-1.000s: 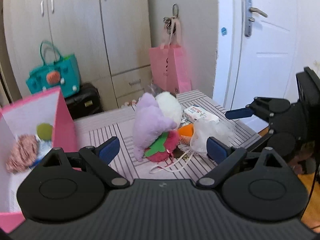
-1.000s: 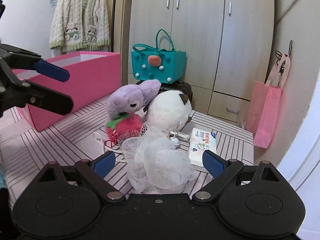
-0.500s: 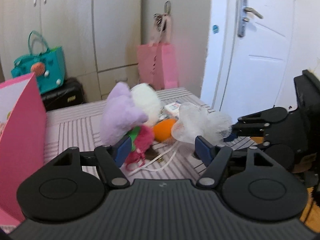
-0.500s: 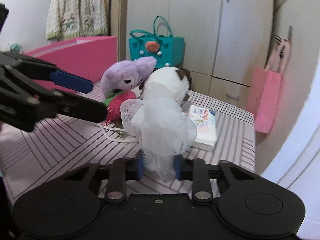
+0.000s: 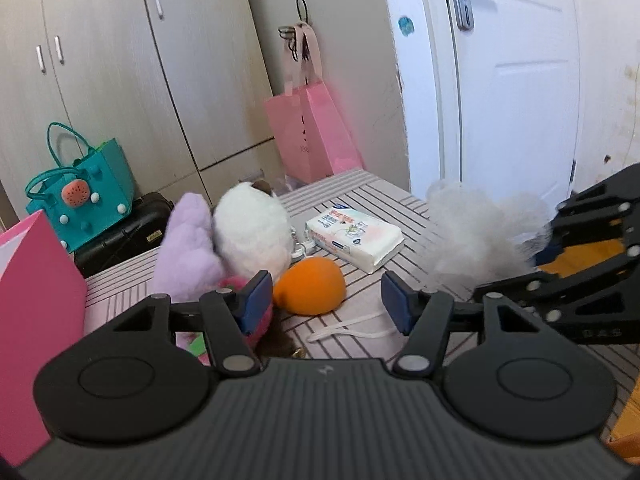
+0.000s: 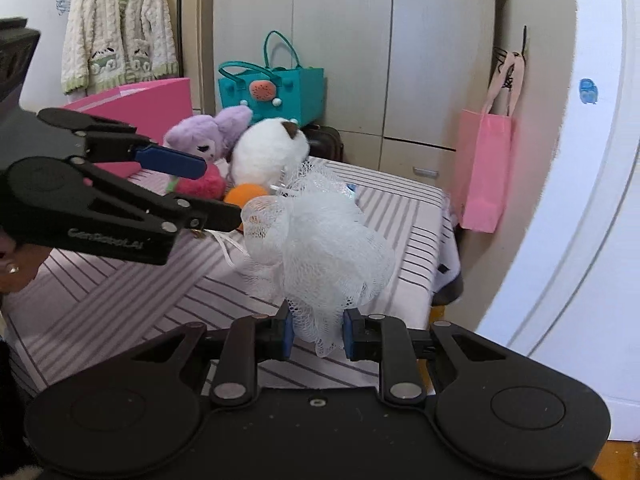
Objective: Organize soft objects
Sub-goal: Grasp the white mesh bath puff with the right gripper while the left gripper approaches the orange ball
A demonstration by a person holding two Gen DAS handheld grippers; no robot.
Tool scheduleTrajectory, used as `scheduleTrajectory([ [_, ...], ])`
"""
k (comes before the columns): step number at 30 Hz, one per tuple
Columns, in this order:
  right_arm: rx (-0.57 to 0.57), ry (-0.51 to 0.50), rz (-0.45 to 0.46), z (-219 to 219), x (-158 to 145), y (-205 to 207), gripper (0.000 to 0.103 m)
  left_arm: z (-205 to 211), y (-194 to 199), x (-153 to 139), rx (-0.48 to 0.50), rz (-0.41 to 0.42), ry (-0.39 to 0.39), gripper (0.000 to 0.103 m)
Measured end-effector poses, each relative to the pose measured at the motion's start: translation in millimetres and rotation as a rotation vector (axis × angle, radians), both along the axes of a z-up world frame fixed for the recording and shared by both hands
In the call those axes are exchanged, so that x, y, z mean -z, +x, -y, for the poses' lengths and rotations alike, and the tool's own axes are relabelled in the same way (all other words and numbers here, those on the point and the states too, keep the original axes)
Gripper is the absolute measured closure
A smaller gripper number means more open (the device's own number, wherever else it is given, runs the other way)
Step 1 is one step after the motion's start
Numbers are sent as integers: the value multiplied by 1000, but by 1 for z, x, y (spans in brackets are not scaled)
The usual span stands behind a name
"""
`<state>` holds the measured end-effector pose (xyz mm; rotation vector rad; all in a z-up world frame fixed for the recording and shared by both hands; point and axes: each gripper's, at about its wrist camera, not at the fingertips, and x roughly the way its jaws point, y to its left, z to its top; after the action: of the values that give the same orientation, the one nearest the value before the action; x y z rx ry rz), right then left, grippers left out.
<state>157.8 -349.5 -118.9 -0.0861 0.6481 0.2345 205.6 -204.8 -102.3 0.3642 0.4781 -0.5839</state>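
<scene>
In the left wrist view, my left gripper (image 5: 320, 300) has its jaws partly spread; they have just been closing, and nothing is pressed between them. The orange soft ball (image 5: 310, 286) lies on the striped table (image 5: 376, 196) just beyond the left pad, not inside the gap as far as I can tell. Behind it lean the purple plush (image 5: 186, 246) and the white plush (image 5: 252, 232), touching each other, with a red fluffy thing (image 5: 260, 322) low beside the left finger. A pack of tissues (image 5: 354, 238) lies further right. A corner of the pink box (image 5: 36, 308) stands at the left edge; its inside is not visible here. On the right, blurred, I see the white mesh puff (image 5: 480, 236) hanging from my right gripper (image 5: 544, 248).

In the right wrist view, the right gripper (image 6: 316, 334) pinches the white mesh puff (image 6: 316, 248) by its lower tail, and the puff is lifted above the table. This view shows that grip clearly, and also the face of the purple plush (image 6: 204, 140) and a cardigan (image 6: 120, 28) on the wall, which the other view does not show.

I judge the task is in an early or middle stage: one soft object is in hand, and the ball, both plushes and the red thing wait on the table, probably for the pink box (image 6: 140, 98).
</scene>
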Motion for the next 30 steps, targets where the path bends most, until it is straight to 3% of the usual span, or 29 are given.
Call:
scheduleTrajectory([
  [7, -46, -15, 1, 4, 1, 3, 72, 19, 20, 4, -49, -20, 60, 45],
  [12, -52, -24, 6, 1, 5, 6, 64, 30, 23, 12, -81, 45, 133, 47],
  [16, -67, -52, 29, -1, 4, 1, 46, 30, 27, 17, -78, 26, 154, 51],
  [18, -74, -64, 50, -1, 4, -2, 29, 29, 28, 18, -75, 3, 154, 56],
  [19, -79, -69, 61, -2, 3, -3, 25, 30, 28, 19, -78, 0, 155, 57],
  [24, -105, -79, 110, -6, -1, -1, 18, 31, 27, 20, -84, 6, 153, 60],
  [30, -84, -62, 103, -8, 6, 14, 18, 23, 28, 16, -105, -25, 115, 62],
])
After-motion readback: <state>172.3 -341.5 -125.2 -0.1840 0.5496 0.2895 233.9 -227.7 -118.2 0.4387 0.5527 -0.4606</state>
